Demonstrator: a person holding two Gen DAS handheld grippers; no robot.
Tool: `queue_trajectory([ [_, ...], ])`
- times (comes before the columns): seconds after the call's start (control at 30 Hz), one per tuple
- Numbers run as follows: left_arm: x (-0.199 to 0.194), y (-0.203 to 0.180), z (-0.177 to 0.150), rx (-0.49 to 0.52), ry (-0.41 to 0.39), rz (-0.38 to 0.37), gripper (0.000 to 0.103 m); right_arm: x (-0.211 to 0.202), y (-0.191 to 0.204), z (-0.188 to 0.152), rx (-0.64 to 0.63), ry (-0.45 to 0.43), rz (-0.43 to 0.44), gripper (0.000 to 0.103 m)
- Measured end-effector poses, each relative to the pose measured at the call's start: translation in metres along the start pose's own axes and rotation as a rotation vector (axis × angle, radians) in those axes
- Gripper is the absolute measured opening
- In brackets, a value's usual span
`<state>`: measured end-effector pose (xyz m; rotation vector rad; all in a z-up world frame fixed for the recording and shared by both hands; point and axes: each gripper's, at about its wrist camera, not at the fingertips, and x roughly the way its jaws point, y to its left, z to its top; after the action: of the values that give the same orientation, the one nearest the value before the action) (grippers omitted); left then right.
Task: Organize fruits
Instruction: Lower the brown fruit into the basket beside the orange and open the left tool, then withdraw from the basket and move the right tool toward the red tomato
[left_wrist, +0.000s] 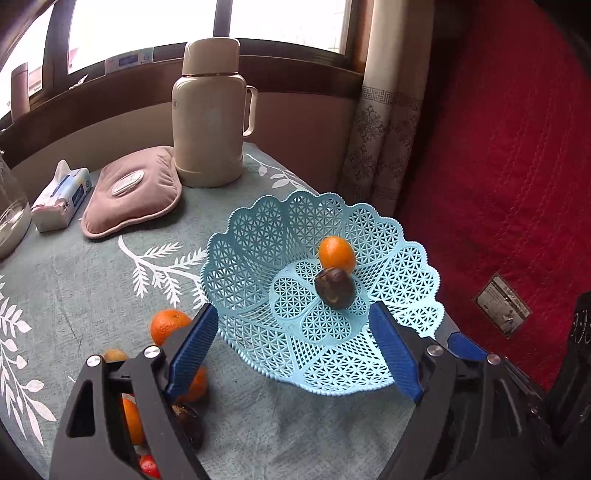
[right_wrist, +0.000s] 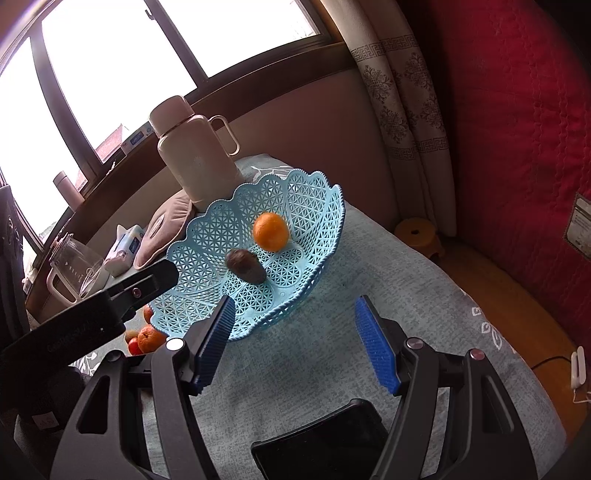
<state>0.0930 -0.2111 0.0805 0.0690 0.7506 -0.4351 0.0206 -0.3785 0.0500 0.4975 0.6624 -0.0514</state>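
Observation:
A light blue lattice basket (left_wrist: 258, 258) (right_wrist: 207, 240) stands on the table and holds an orange (left_wrist: 337, 254) (right_wrist: 270, 231) and a dark brown avocado (left_wrist: 335, 288) (right_wrist: 245, 270). My left gripper (left_wrist: 295, 326) is open and empty, its blue pads either side of the basket's near rim. My right gripper (right_wrist: 295, 317) is open and empty, just in front of the basket. More oranges (left_wrist: 170, 325) (right_wrist: 150, 339), a kiwi (left_wrist: 115, 356), a dark fruit (left_wrist: 190, 424) and a red fruit (left_wrist: 149, 466) lie on the cloth left of the basket, partly hidden by my left gripper.
A cream thermos (left_wrist: 210, 110) (right_wrist: 195, 158), a pink hot-water pouch (left_wrist: 133, 192), a tissue pack (left_wrist: 61, 199) and a glass jug (right_wrist: 74, 269) stand at the back. A black phone (right_wrist: 321, 443) lies near the front edge. A red bedcover (left_wrist: 498, 166) is to the right.

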Motion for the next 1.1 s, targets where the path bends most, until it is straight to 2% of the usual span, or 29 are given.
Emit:
queue_trajectory([
  [0.43,-0.019,0.018,-0.009,-0.015,-0.035,0.074,0.086,0.003,0.005,-0.002,-0.023,-0.001,-0.044,0.069],
  [0.77,-0.049,0.039,-0.020,-0.019,-0.094,0.156,0.090,0.000,0.008,-0.004,-0.037,-0.010,-0.086,0.069],
  [1.1,-0.073,0.075,-0.036,-0.075,-0.112,0.185,0.091,-0.013,0.043,-0.015,-0.090,-0.022,-0.079,0.069],
])
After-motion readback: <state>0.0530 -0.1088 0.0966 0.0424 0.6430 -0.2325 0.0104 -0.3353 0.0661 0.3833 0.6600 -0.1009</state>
